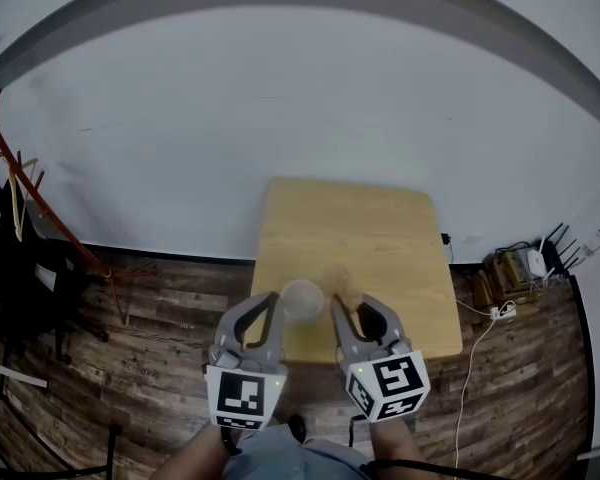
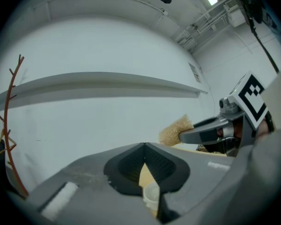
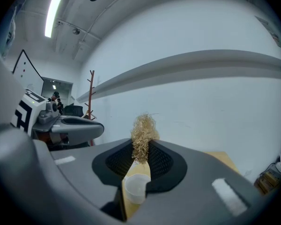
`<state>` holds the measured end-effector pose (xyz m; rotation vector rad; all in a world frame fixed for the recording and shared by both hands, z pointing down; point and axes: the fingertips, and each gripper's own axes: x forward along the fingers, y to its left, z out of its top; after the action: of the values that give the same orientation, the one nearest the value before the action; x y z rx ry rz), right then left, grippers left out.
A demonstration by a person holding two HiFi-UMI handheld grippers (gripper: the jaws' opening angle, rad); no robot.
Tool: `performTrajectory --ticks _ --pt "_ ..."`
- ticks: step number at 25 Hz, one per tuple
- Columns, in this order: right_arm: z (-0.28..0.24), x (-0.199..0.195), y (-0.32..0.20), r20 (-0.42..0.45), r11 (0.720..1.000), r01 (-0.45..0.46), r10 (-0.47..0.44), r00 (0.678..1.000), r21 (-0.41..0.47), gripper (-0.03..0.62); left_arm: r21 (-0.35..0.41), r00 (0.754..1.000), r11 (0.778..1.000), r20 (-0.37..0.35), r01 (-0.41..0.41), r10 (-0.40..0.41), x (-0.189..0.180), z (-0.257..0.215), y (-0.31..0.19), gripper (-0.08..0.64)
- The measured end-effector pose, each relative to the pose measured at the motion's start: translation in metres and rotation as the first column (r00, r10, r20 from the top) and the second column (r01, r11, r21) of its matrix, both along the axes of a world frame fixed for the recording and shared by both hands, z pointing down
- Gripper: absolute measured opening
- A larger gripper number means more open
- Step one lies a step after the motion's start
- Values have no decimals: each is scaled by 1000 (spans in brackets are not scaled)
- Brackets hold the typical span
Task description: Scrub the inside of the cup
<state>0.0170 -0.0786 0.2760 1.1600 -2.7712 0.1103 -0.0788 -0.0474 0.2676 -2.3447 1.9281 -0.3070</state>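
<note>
Bare lab-like room: white wall (image 1: 280, 88), plank floor (image 1: 160, 348), small wooden table (image 1: 380, 228), cabled power strip (image 1: 502, 311).

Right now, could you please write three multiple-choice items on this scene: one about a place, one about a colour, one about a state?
1. Where does the cup stand?
A. on the wooden table
B. on the floor
C. on a wall shelf

2. What colour is the scrubber?
A. blue
B. straw yellow
C. black

3. How do the jaws of the left gripper stand?
A. wide apart
B. closed on the cup
C. closed together, empty

Answers:
1 A: the head view shows it on the table's near part.
2 B: the tuft pinched in the right gripper is pale golden.
3 C: its pads meet with nothing between them.
</note>
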Motion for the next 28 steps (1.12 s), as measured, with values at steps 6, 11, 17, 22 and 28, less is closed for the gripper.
performTrajectory --ticks 6,11,17,22,28 --pt "9 -15 -25 -18 1000 -8 8 1000 -24 75 -32 1000 999 -16 -16 16 -22 16 -30 21" --pt "22 -25 -44 -39 997 -27 24 999 -70 75 -82 995 994 -80 -67 60 -31 38 -55 21" --pt "66 -37 -47 -87 985 -22 7 996 -168 75 -159 982 980 -160 -123 98 -43 88 -67 21" --pt "100 -37 -39 -112 970 -30 3 994 -240 75 -195 970 965 -200 -176 136 -46 127 -66 21" --pt "124 -38 -37 -95 965 -38 14 995 -260 75 -211 936 925 -227 -315 267 -46 181 -58 55"
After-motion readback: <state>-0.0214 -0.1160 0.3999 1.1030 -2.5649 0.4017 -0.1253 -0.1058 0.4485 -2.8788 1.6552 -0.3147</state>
